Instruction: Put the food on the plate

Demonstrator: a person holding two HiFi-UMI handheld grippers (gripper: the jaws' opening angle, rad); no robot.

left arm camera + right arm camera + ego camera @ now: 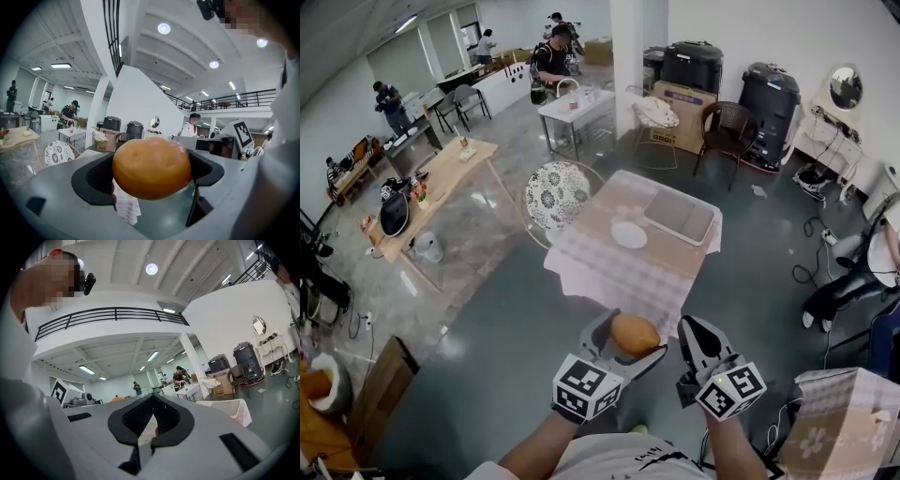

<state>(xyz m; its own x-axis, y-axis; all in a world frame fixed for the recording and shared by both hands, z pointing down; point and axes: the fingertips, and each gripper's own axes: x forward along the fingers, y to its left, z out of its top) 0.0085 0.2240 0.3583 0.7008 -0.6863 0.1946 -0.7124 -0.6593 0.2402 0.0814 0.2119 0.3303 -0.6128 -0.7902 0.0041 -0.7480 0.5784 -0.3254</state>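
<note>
My left gripper (630, 339) is shut on an orange-brown bread roll (635, 334), held in the air short of the table. The roll (152, 167) fills the gap between the jaws of the left gripper (151, 174). A white plate (629, 234) lies in the middle of the checked table (609, 272), well ahead of both grippers. My right gripper (705, 343) is beside the left one, shut and holding nothing. In the right gripper view the right gripper (153, 423) has its jaws closed together.
A grey tray (680, 217) sits on the table's far right. A patterned round chair (557, 195) stands at the table's left. Further off are a wooden table (439, 178), wicker chairs (724, 127), black bins (769, 98) and people. A cardboard box (839, 422) is near right.
</note>
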